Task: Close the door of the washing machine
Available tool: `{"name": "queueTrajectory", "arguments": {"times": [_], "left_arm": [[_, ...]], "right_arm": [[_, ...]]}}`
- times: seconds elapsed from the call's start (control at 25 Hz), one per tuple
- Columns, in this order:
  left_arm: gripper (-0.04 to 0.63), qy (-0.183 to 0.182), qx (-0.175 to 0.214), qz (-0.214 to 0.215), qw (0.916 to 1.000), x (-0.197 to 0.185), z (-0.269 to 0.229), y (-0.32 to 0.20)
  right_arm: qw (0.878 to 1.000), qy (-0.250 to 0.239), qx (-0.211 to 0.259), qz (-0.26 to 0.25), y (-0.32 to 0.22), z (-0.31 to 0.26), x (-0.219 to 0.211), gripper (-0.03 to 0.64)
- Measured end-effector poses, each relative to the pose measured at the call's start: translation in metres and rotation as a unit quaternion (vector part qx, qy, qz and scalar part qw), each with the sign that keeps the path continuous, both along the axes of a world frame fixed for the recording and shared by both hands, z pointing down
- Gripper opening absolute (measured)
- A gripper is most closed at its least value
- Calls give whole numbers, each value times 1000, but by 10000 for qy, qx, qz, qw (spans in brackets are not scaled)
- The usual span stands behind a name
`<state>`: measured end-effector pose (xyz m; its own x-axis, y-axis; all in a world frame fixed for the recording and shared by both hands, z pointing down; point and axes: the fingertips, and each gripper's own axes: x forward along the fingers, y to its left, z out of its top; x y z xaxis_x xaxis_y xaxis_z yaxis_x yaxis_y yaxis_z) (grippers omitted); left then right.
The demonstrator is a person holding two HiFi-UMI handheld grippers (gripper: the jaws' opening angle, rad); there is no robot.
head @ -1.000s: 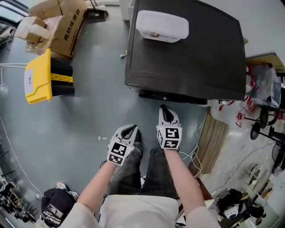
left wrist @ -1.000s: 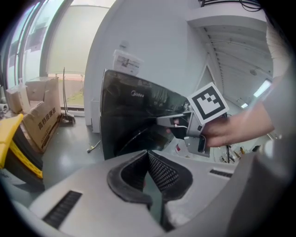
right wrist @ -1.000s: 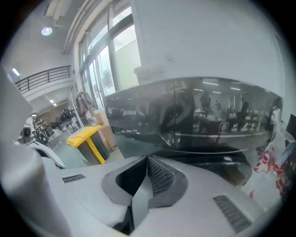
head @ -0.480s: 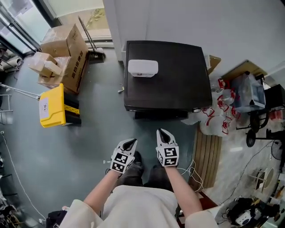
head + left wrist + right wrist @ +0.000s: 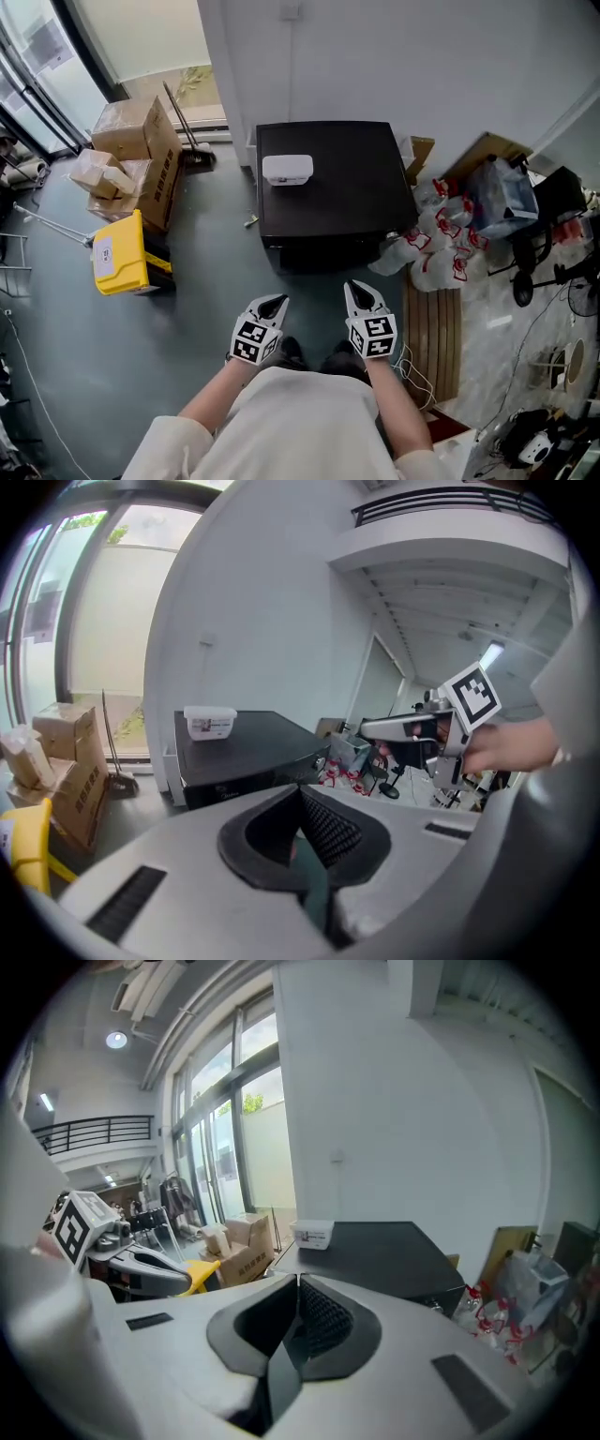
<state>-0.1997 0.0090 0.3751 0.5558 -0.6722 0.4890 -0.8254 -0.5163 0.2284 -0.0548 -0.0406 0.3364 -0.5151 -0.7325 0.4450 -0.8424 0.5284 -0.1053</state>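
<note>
Left claw [image 5: 272, 304] and right claw [image 5: 362, 292] are both sitting pinched shut with nothing between the jaws, held side by side in front of me and well short of the washer [image 5: 333, 178]. That black machine is standing against the wall straight ahead, near my feet but apart from both claws. I am seeing nothing swinging out from its dark front [image 5: 323, 255], so I am judging the door to be already closed, though the head view is looking down too steeply to show the door itself. If it is only resting to, the next move is calling for one closed claw to go forward and low and press flat on that front until it latches.

A white tub [image 5: 287, 170] is lying on the washer's lid; its label is carrying print too small for me to read. To the left, the cardboard boxes [image 5: 141, 155] are showing red characters I cannot make out. The yellow bin [image 5: 117, 258] is bearing a white sticker, also unreadable.
</note>
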Motion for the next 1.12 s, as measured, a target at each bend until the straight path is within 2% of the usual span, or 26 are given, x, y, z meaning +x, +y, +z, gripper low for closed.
{"name": "queueTrajectory", "arguments": {"times": [0.32,0.68,0.92,1.12], "left_arm": [[8,0,505,46,9987,10,-64,2],[8,-115,1028,-305,9942,21,-131,1],[8,-171,1352,-626,9887,22,-165,5],[8,-164,1460,-822,9857,25,-176,7]], "right_arm": [[9987,-30,503,51,11,-67,42,32],[9967,8,794,-157,21,-111,91,32],[9932,102,1062,-474,27,-133,100,32],[9904,42,1234,-616,30,-141,104,32]]}}
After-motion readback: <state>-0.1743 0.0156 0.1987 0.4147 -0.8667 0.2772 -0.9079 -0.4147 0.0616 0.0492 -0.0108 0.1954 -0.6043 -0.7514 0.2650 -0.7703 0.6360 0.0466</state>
